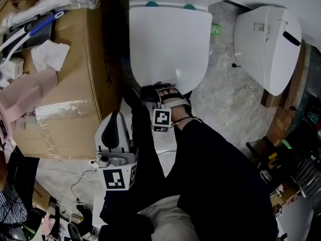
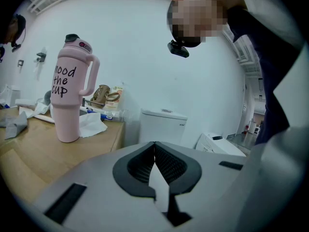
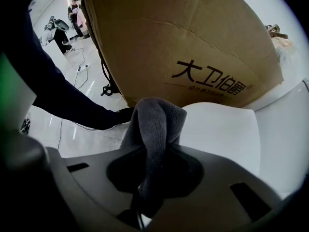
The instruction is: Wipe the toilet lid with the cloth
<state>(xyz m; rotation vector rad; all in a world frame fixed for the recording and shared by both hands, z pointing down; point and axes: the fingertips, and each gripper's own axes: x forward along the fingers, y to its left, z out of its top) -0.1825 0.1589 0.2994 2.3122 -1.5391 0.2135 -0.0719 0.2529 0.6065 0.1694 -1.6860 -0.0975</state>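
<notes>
The white toilet lid [image 1: 170,44] is down, in the upper middle of the head view. My right gripper [image 1: 164,93] is at the lid's near edge, shut on a dark grey cloth [image 1: 152,91]. In the right gripper view the cloth [image 3: 157,127] bulges up out of the right gripper [image 3: 153,178], with the lid [image 3: 231,137] just beyond it to the right. My left gripper [image 1: 117,115] is held back, to the left of the toilet and beside the cardboard box. In its own view the left gripper [image 2: 154,153] is shut with nothing in it.
A large cardboard box [image 1: 75,79] stands close against the toilet's left side, with a pink tumbler [image 2: 71,88] and white tissue [image 1: 50,54] on top. A second white toilet [image 1: 268,46] stands to the right. The person's dark trouser legs [image 1: 210,174] fill the lower middle.
</notes>
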